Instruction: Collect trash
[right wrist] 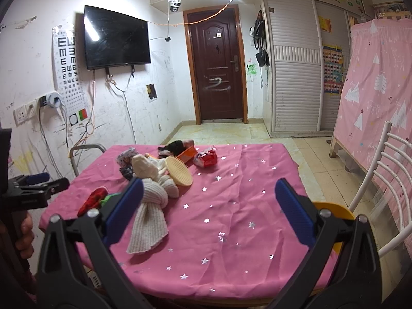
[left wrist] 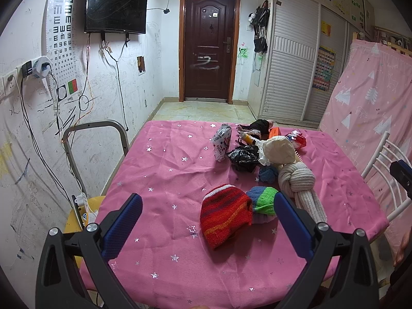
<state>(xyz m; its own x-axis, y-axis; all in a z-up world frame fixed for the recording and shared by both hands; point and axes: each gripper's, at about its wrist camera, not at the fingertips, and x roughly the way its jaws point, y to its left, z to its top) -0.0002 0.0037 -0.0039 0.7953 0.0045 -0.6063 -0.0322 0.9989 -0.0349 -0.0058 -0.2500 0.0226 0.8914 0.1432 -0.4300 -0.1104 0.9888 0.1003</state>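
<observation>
Pink star-print cloth covers the surface (left wrist: pixel 167 180). Both grippers hover above its near edge, the left gripper (left wrist: pixel 207 217) and right gripper (right wrist: pixel 209 207) each with fingers spread wide and holding nothing. Trash lies toward the far side: a white snack wrapper (left wrist: pixel 222 143), a crumpled black plastic bag (left wrist: pixel 244 157) and a red wrapper (right wrist: pixel 206 157), mixed among knitted socks (left wrist: pixel 225 215).

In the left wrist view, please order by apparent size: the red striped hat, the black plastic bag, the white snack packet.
1. red striped hat, though it lies nearest the camera
2. black plastic bag
3. white snack packet, close to the bag in size, so unsure
</observation>
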